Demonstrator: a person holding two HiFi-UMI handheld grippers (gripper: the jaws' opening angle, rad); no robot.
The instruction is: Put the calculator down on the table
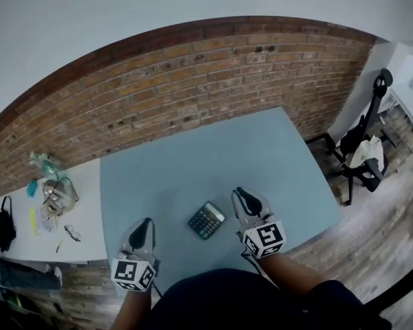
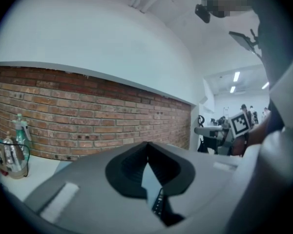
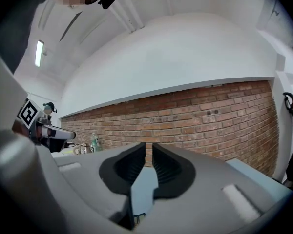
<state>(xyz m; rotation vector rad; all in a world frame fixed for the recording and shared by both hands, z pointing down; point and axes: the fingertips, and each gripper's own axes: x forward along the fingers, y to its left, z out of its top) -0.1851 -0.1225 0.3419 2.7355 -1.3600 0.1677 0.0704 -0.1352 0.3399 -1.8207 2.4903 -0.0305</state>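
Placement is judged done already: calculator [image 1: 206,220] is seen lying flat, keys up, on the blue-grey table [image 1: 213,150], near the front edge and btwn the two tools.

No contact w/ either tool is seen. Right gripper [image 1: 240,192] is the nearer one; the calculator lies just to its left and slightly toward the person, apart from the jaw tips. Left gripper [image 1: 148,221] is set farther off, w/ bare table btwn it and the calculator's left corner.

Long axis of the calculator is laid on a slant in the head view, display end up and to the right, i.e. pointed roughly at the right gripper's tips, key end toward the person.

Jaw state: in the left gripper view the jaws are met at the tips, nothing clamped. In the right gripper view the jaws are drawn almost together, w/ a thin slit left through which only brick wall [image 3: 205,118] is seen; nothing is held.

If a re-grip were wanted, it is judged the right side would be favoured, w/ jaws to be turned across the short width, not along the slant.
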